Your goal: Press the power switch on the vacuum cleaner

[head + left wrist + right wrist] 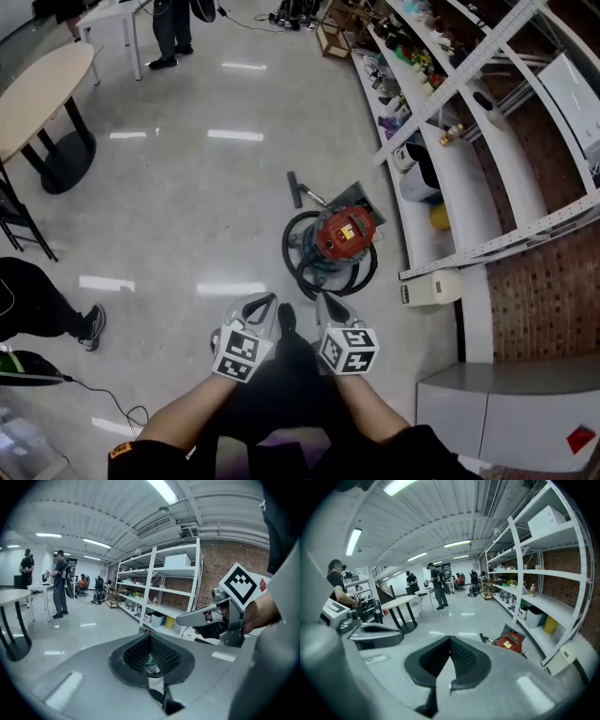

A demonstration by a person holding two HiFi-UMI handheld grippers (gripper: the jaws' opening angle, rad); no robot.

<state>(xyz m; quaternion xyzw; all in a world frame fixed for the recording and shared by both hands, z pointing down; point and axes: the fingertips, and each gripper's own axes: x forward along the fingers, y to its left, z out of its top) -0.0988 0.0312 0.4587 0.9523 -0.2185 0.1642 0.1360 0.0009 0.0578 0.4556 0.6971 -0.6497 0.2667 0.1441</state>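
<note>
The red vacuum cleaner (345, 234) stands on the floor beside the shelving, with its black hose (305, 258) coiled round it and the nozzle (294, 187) lying behind. It shows small in the right gripper view, as a red vacuum cleaner (510, 641) far ahead to the right. My left gripper (267, 302) and right gripper (324, 302) are held close to my body, side by side, well short of the vacuum. Both are shut with nothing in them. In the left gripper view, the left gripper (151, 638) points toward the shelves; the right gripper (450, 641) points down the room.
White shelving (450, 141) with bins and bottles runs along the right wall. A white box (436, 286) sits on the floor by its foot. A round table (37, 89) stands at far left. A person's shoe (92, 328) and a floor cable (112, 398) are at left.
</note>
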